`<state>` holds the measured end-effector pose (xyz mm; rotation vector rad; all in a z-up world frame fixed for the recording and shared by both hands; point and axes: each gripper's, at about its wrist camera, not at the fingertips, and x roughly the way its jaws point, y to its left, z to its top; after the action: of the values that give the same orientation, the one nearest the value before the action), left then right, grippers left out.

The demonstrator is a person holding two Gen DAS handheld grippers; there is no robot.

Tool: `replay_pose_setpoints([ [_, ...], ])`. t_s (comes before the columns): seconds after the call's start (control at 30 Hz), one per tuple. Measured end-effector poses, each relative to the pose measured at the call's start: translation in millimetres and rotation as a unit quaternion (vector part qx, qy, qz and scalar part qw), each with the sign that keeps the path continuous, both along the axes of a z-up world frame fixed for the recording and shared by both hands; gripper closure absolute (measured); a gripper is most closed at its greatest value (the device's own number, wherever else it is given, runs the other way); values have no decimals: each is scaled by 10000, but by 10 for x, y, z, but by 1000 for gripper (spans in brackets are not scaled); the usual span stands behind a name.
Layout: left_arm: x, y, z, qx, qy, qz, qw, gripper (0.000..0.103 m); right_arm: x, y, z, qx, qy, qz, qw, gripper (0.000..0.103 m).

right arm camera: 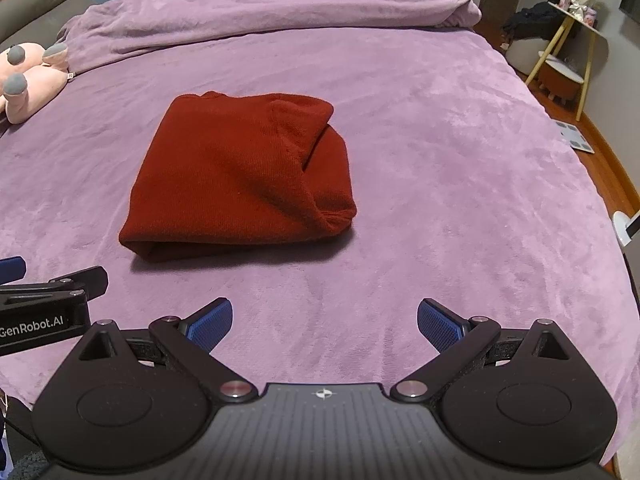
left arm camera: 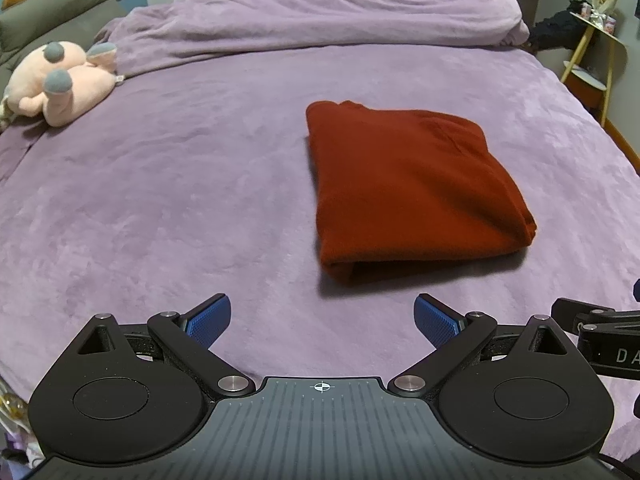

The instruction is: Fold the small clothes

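A dark red knit garment (left arm camera: 412, 184) lies folded into a thick rectangle on the purple bed cover (left arm camera: 180, 200). It also shows in the right wrist view (right arm camera: 240, 180), with a folded flap on its right side. My left gripper (left arm camera: 322, 320) is open and empty, hovering above the cover in front of the garment's near edge. My right gripper (right arm camera: 325, 326) is open and empty, in front and to the right of the garment. Each gripper's side shows at the edge of the other's view.
A pink plush toy (left arm camera: 60, 80) lies at the far left of the bed. A bunched purple duvet (left arm camera: 320, 16) runs along the far side. A yellow-legged side table (right arm camera: 572, 32) and a stool stand off the bed's right edge.
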<state>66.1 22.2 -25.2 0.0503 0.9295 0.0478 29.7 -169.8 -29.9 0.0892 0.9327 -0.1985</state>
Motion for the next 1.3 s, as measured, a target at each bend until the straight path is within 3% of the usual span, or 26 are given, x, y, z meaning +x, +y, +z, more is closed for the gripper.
replay_pose_setpoints([
  [1.3,0,-20,-19,26,14,-57,10000,2,-39,52,50,-302,-153,-29,9994,4],
])
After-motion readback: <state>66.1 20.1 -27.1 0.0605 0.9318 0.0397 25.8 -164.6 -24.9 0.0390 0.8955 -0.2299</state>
